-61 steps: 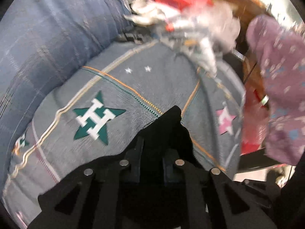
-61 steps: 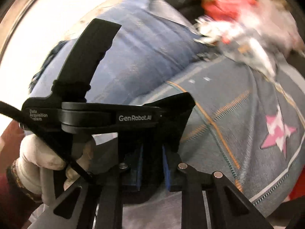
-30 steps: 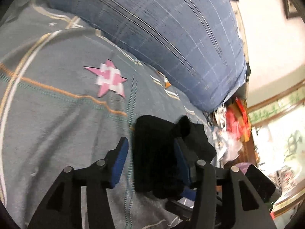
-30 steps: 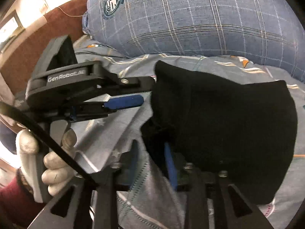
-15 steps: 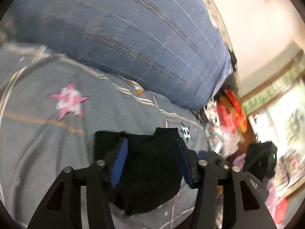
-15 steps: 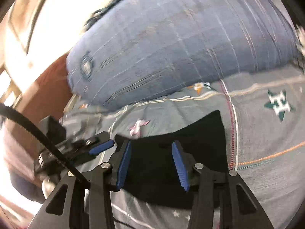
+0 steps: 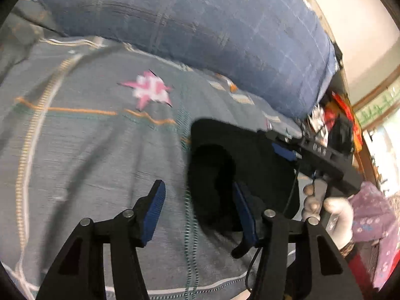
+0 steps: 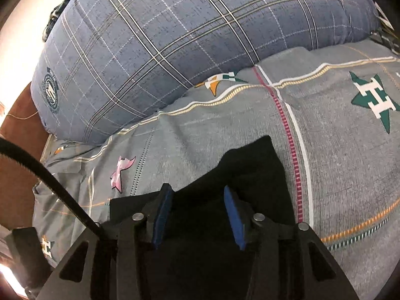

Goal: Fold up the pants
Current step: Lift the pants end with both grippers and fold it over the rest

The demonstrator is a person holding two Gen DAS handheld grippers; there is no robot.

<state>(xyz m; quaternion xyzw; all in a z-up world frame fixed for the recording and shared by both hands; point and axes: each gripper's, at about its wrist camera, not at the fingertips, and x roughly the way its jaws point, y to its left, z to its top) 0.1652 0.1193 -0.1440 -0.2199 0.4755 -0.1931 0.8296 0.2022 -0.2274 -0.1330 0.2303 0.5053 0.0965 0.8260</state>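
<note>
The black pants [image 7: 252, 160] lie folded into a compact flat bundle on the grey patterned bedspread [image 7: 87, 150]. My left gripper [image 7: 197, 200] is open and empty, its right finger at the bundle's near left edge. The other gripper [image 7: 320, 155] shows in the left wrist view at the bundle's right side, held by a gloved hand. In the right wrist view the pants [image 8: 250, 170] lie directly under my right gripper [image 8: 197, 205], which is open and empty just above the cloth.
A large blue plaid pillow [image 8: 187, 32] lies along the far side of the bed. Red and white clutter [image 7: 335, 120] and a purple patterned cloth [image 7: 375, 215] sit off the bed's right end. A brown headboard [image 8: 15, 135] shows at the left.
Both grippers have let go of the pants and opened. The bundle now lies flat on the bedspread. The left gripper has shifted left, off the bundle.
</note>
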